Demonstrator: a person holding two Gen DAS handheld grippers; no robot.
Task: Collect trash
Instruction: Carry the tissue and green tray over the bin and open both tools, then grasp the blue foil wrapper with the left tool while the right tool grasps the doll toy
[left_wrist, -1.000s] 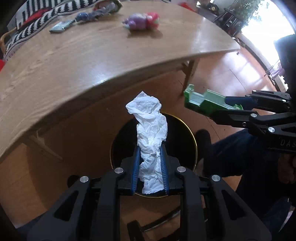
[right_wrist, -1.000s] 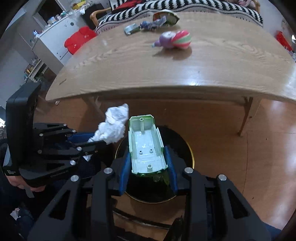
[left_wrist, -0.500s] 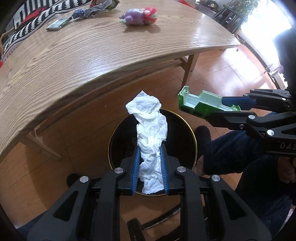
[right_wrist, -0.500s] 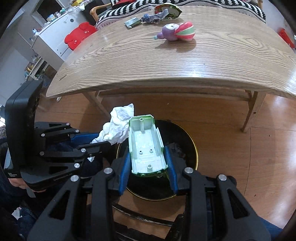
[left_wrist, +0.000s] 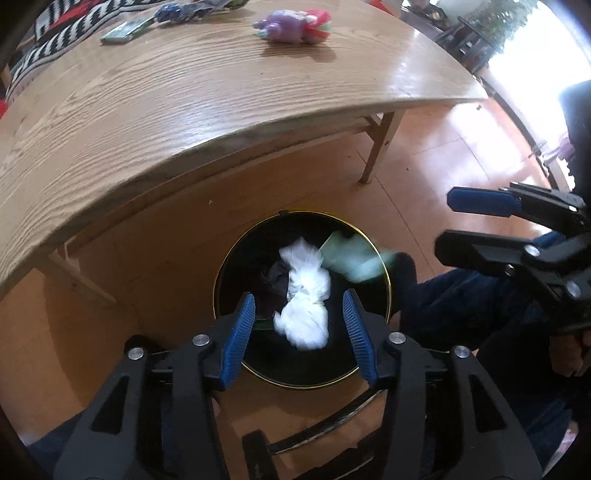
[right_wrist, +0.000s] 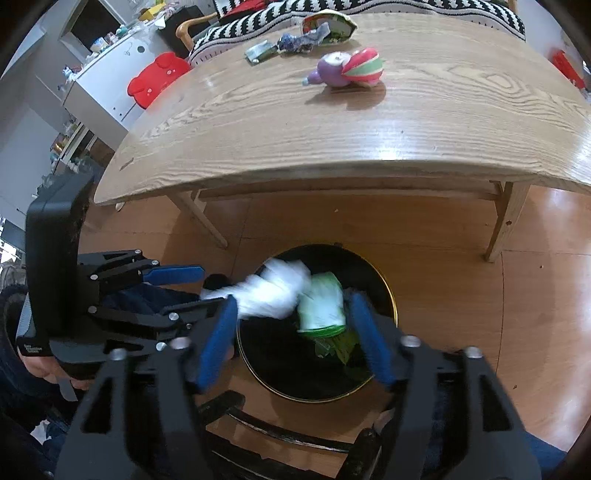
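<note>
A round black bin with a gold rim (left_wrist: 218, 295) (right_wrist: 391, 295) stands on the floor below the table edge. My left gripper (left_wrist: 299, 325) is open above it; a crumpled white tissue (left_wrist: 304, 299) (right_wrist: 273, 290) is loose and blurred between its jaws, falling into the bin. My right gripper (right_wrist: 291, 328) is open too; a green plastic tray (right_wrist: 323, 302) (left_wrist: 351, 258) is blurred and dropping into the bin. On the table lie a purple and pink toy (right_wrist: 349, 68) (left_wrist: 291, 26) and wrappers (right_wrist: 312, 35) (left_wrist: 123, 31).
The wooden table (left_wrist: 184, 110) (right_wrist: 332, 129) stretches above the bin, its legs (right_wrist: 502, 221) on the wooden floor. A striped cushion (right_wrist: 369, 7) lies behind it. A white cabinet with a red object (right_wrist: 155, 77) stands left. A dark stool frame (left_wrist: 314, 424) is under the grippers.
Both grippers have opened. The tissue left the left gripper and the green tray left the right gripper; both are falling into the bin.
</note>
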